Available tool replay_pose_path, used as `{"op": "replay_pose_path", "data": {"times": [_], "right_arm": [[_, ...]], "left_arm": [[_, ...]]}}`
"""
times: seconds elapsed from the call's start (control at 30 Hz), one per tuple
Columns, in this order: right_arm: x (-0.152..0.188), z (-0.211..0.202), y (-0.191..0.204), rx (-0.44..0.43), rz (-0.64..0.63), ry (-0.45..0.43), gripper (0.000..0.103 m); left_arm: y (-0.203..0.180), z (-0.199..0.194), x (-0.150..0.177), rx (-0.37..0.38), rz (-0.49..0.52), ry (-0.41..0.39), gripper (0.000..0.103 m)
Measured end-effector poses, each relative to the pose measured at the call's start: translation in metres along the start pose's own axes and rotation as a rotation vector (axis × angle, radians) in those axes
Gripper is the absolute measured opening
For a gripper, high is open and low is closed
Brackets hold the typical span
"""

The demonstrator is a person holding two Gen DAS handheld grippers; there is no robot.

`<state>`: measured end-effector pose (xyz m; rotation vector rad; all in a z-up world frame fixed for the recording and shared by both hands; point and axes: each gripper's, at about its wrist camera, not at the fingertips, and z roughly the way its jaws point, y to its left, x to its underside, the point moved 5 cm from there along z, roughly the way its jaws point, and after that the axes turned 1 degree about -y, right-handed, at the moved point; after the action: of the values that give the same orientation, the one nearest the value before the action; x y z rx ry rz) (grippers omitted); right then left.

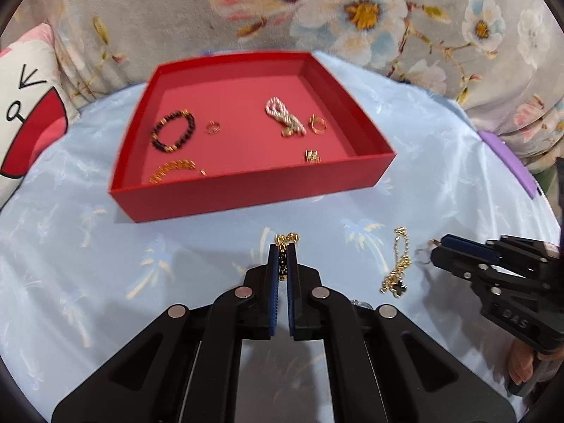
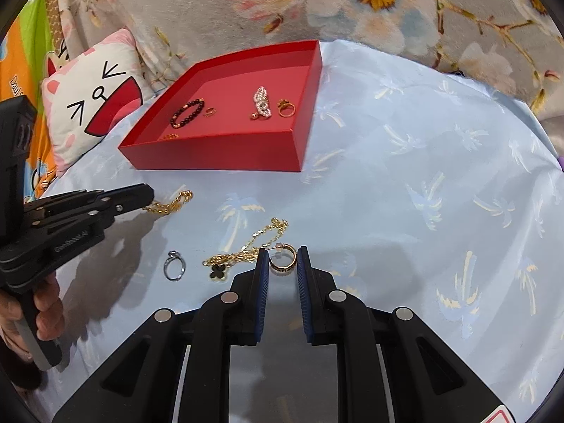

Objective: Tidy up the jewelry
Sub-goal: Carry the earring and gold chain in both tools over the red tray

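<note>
Pale blue palm-print cloth [image 2: 405, 162] covers the bench, with wide bare room to the right of the red tray [image 1: 246, 197]. In the tray lie a dark bead bracelet [image 1: 173, 131], a pearl piece [image 1: 283, 114] and several gold rings. The left gripper [image 1: 282, 252] has its jaws clamped on a gold chain [image 1: 287, 238]; the right gripper [image 2: 282, 255] seems to pinch a hoop earring [image 2: 282, 262]. Nearby lie a clover necklace [image 2: 243, 248] and a silver ring [image 2: 173, 265].

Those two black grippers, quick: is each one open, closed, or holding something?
Left gripper: closed on a gold chain with dark beads.
Right gripper: closed around a gold hoop earring resting on the blue cloth.
</note>
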<state>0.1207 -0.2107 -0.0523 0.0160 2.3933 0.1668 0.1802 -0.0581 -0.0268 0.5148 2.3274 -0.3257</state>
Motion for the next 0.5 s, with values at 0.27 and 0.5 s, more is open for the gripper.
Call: {"op": "replay_pose_path", "data": {"times": [0.27,0.5], "right_arm": [[-0.023,-0.023,0.004,-0.061,0.035,-0.04,0.015],[-0.08,-0.029,0.011,-0.075,0.03,-0.068,0.015]], "left_arm": [[0.018,-0.046,-0.021,0.001,-0.012,-0.054,0.003],[0.028,-0.077,-0.073,-0.027,0.007,-0.145,0.003]]}}
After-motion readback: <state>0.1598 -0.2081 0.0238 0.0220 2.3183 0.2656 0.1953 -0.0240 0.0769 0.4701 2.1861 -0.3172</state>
